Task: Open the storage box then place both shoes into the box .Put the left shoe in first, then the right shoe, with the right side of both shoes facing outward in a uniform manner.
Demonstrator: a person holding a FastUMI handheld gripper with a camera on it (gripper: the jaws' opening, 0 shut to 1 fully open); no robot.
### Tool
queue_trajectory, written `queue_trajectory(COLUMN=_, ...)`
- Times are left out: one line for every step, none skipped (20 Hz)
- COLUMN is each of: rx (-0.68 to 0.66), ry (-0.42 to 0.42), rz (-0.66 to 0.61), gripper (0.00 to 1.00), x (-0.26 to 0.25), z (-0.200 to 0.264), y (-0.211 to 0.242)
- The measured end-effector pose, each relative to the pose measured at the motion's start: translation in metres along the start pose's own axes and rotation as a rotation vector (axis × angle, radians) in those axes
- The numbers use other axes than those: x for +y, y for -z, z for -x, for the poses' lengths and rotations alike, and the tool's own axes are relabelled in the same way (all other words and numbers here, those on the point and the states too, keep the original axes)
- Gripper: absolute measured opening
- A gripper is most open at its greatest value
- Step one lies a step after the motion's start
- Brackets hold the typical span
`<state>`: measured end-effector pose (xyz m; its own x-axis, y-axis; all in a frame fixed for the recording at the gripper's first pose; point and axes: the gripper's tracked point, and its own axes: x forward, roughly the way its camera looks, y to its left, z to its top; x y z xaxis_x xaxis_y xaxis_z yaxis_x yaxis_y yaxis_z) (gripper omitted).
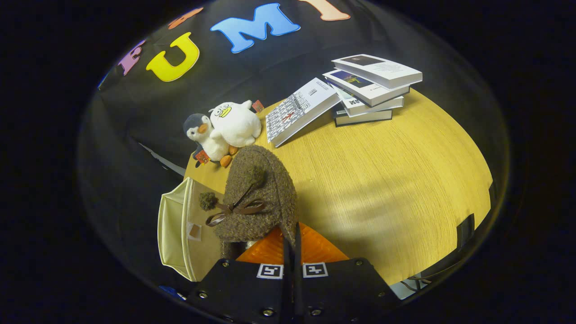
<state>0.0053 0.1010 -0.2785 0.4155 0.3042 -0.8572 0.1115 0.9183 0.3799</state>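
A brown woolly shoe (256, 198) with a ribbon bow and two pompoms hangs just ahead of my fingers, toe pointing away from me. My gripper (290, 236) is shut on the shoe's rear rim, with the fingers (270, 249) nearly together on the thin edge. Left of the shoe and partly behind it, a beige fabric storage box (173, 225) sits at the near left edge of the wooden table (382, 180). Its pale inner side faces me, and I cannot tell how far the lid is open. The shoe hides part of the box.
Beyond the shoe, a plush penguin (202, 135) and a white plush duck (236, 121) stand at the table's far edge. Far right of them is a stack of books (369, 90) with one book (299, 110) leaning against it.
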Motion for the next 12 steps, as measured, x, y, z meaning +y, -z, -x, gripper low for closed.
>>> queue_trajectory(rx=-0.004, ry=-0.006, rz=0.000, gripper=0.02, x=0.009, z=0.002, y=0.000)
queue_trajectory(rx=-0.004, ry=-0.012, rz=0.001, gripper=0.02, x=0.017, z=0.003, y=-0.001)
queue_trajectory(rx=-0.007, ry=-0.018, rz=0.002, gripper=0.02, x=0.026, z=0.003, y=-0.002)
queue_trajectory(rx=-0.012, ry=-0.027, rz=0.004, gripper=0.02, x=0.035, z=0.004, y=-0.003)
queue_trajectory(rx=-0.015, ry=-0.038, rz=0.003, gripper=0.02, x=0.045, z=0.005, y=-0.004)
queue_trajectory(rx=-0.019, ry=-0.053, rz=0.002, gripper=0.02, x=0.056, z=0.006, y=-0.004)
queue_trajectory(rx=-0.021, ry=-0.068, rz=0.002, gripper=0.02, x=0.068, z=0.007, y=-0.004)
queue_trajectory(rx=-0.023, ry=-0.082, rz=0.003, gripper=0.02, x=0.078, z=0.007, y=-0.004)
queue_trajectory(rx=-0.026, ry=-0.094, rz=0.003, gripper=0.02, x=0.089, z=0.008, y=-0.005)
queue_trajectory(rx=-0.029, ry=-0.106, rz=0.008, gripper=0.02, x=0.101, z=0.010, y=-0.005)
queue_trajectory(rx=-0.033, ry=-0.117, rz=0.014, gripper=0.02, x=0.112, z=0.010, y=-0.006)
queue_trajectory(rx=-0.036, ry=-0.128, rz=0.020, gripper=0.02, x=0.122, z=0.010, y=-0.005)
